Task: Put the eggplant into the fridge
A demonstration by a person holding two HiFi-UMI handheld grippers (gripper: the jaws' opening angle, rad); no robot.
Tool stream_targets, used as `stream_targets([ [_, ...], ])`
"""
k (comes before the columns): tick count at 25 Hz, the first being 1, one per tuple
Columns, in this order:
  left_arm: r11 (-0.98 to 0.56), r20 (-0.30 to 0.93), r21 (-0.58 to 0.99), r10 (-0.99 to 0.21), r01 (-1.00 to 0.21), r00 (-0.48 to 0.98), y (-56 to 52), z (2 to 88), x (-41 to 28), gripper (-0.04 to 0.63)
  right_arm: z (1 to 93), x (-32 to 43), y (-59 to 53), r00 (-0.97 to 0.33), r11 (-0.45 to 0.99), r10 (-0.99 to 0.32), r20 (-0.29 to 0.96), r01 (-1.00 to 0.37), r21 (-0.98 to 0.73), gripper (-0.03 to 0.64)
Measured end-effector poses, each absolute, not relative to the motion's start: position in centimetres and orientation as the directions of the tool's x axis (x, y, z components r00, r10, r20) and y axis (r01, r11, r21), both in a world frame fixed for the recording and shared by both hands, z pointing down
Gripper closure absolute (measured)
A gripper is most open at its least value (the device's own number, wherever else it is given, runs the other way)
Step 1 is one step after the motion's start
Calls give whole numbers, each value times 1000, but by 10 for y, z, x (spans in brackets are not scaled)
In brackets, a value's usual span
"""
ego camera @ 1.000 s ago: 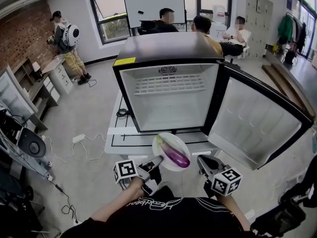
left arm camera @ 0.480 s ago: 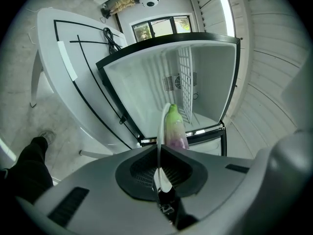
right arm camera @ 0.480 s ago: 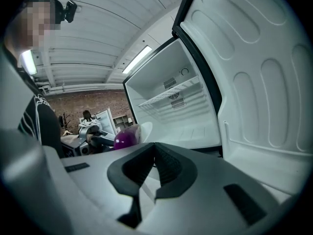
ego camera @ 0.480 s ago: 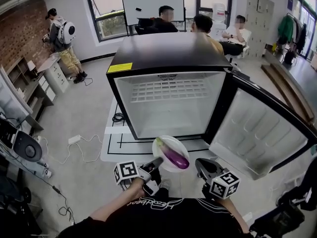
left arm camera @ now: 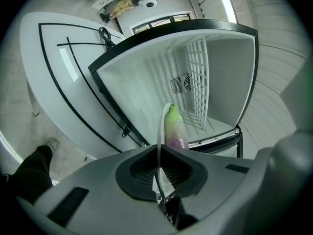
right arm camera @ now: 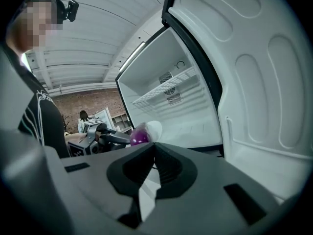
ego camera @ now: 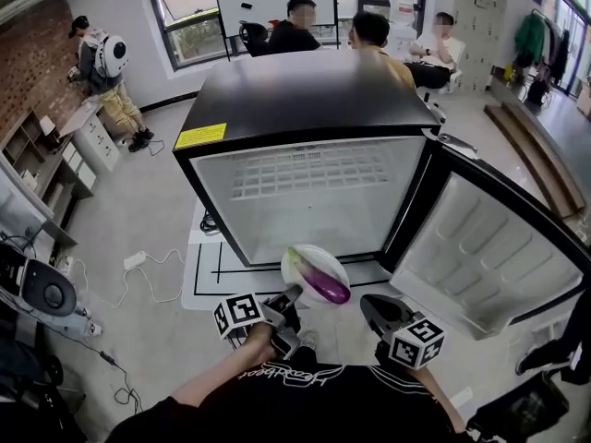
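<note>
Nearing the open fridge [ego camera: 309, 187] over the last second, the left gripper [ego camera: 293, 296] carries the plate [ego camera: 303, 257], jaws pinching its 7 o'clock rim. The eggplant [ego camera: 325, 285] rides on it, just short of the opening, so insertion looks close. The right gripper [ego camera: 371, 305] has its jaws pressed together, empty.

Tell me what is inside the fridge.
A white wire shelf and a vent on the back wall; no food shows. The plate with the eggplant covers part of its floor.
</note>
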State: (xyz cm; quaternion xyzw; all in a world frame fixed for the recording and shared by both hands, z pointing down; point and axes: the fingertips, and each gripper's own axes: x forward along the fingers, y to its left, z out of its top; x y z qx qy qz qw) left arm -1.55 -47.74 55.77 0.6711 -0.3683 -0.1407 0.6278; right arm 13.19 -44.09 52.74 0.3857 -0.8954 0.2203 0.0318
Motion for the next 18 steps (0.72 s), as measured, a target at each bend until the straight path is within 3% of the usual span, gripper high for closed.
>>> stream_targets([
  [18, 89, 380, 891, -682, -445, 625, -576, 589, -7, 574, 544, 114, -471, -722, 611, -642, 259, -685, -396, 609],
])
